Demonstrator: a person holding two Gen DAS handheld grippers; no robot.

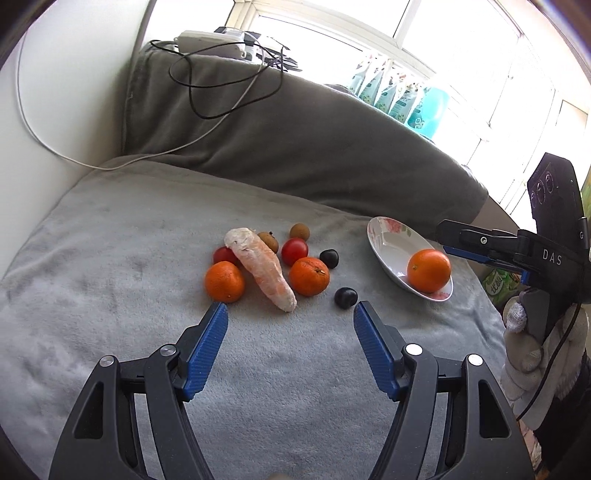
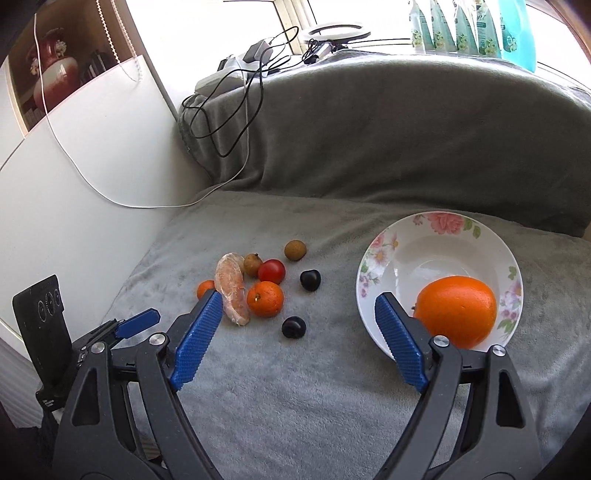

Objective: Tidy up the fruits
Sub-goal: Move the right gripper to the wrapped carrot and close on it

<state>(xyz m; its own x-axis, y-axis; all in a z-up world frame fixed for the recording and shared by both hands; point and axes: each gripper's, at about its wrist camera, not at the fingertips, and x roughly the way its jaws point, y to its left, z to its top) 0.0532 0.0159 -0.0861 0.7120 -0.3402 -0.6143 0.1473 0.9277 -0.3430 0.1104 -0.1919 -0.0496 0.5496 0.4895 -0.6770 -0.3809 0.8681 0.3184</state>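
A flowered white bowl [image 2: 380, 254] sits on the grey blanket at the right, with a big orange [image 2: 456, 312] in it; both also show in the left wrist view, bowl [image 1: 384, 254] and orange [image 1: 429, 270]. A heap of fruit lies mid-blanket: two mandarins [image 1: 224, 281] [image 1: 308, 276], a wrapped carrot [image 1: 264, 267], two tomatoes [image 1: 294, 251], two longans [image 1: 299, 231] and two dark plums [image 1: 346, 297]. My left gripper [image 1: 290, 314] is open and empty just before the heap. My right gripper [image 2: 299, 308] is open and empty, near the bowl.
A grey cushion [image 1: 295, 140] rises behind the blanket with black and white cables [image 1: 207, 96] on it. A white wall panel [image 2: 74, 177] stands at the left. Teal packages [image 2: 472, 26] line the window sill.
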